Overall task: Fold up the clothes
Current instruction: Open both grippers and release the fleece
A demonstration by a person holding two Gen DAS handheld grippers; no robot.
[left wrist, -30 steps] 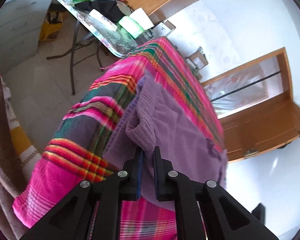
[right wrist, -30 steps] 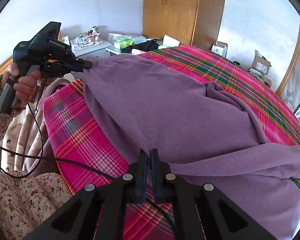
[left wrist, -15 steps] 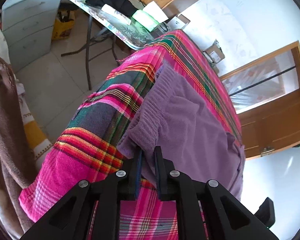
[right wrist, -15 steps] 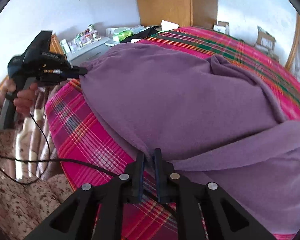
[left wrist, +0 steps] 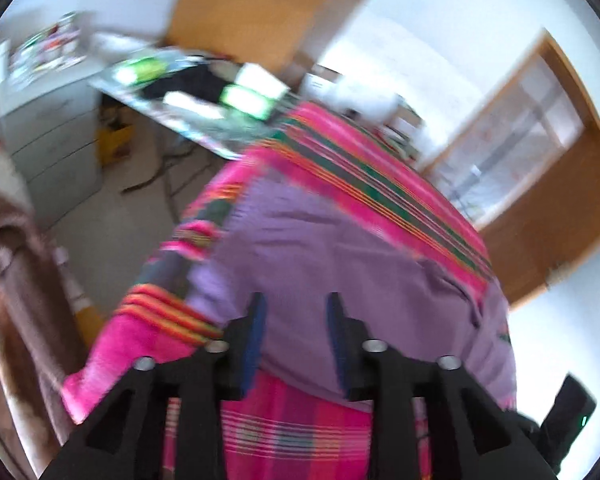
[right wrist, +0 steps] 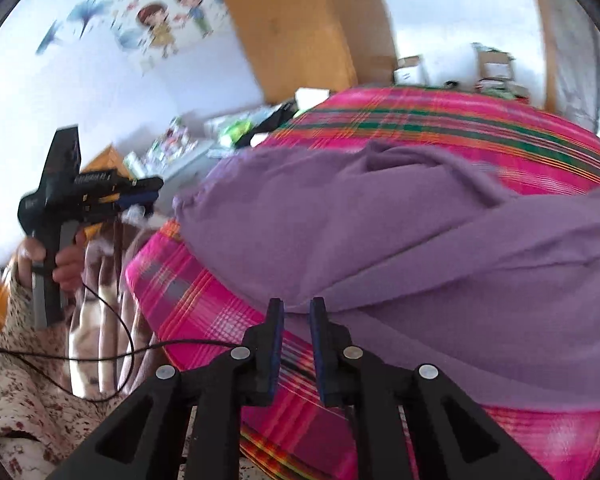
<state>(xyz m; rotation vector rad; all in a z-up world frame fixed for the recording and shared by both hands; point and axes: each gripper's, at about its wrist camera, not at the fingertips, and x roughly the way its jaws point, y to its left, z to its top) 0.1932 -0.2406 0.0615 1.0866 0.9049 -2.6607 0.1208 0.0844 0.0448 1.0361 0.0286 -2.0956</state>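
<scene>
A purple garment (left wrist: 340, 264) lies spread on a bed with a pink plaid blanket (left wrist: 364, 184). In the left wrist view my left gripper (left wrist: 296, 308) is open and empty just above the garment's near edge. In the right wrist view the garment (right wrist: 400, 232) lies bunched with a sleeve folded across it. My right gripper (right wrist: 296, 312) is slightly open at the garment's near edge and holds nothing. The left gripper also shows in the right wrist view (right wrist: 148, 192), held off the bed's left corner, clear of the cloth.
A folding table (left wrist: 188, 120) with green packets and dark cloth stands beyond the bed. A grey drawer unit (left wrist: 48, 136) is at the left. A wooden wardrobe (right wrist: 300, 28) and a door (left wrist: 540, 184) stand behind. A brown blanket (left wrist: 12, 320) hangs at the left.
Both grippers have let go of the purple garment and opened. The garment has dropped flat on the bed. Both grippers have pulled back and lifted; the views are blurred by motion.
</scene>
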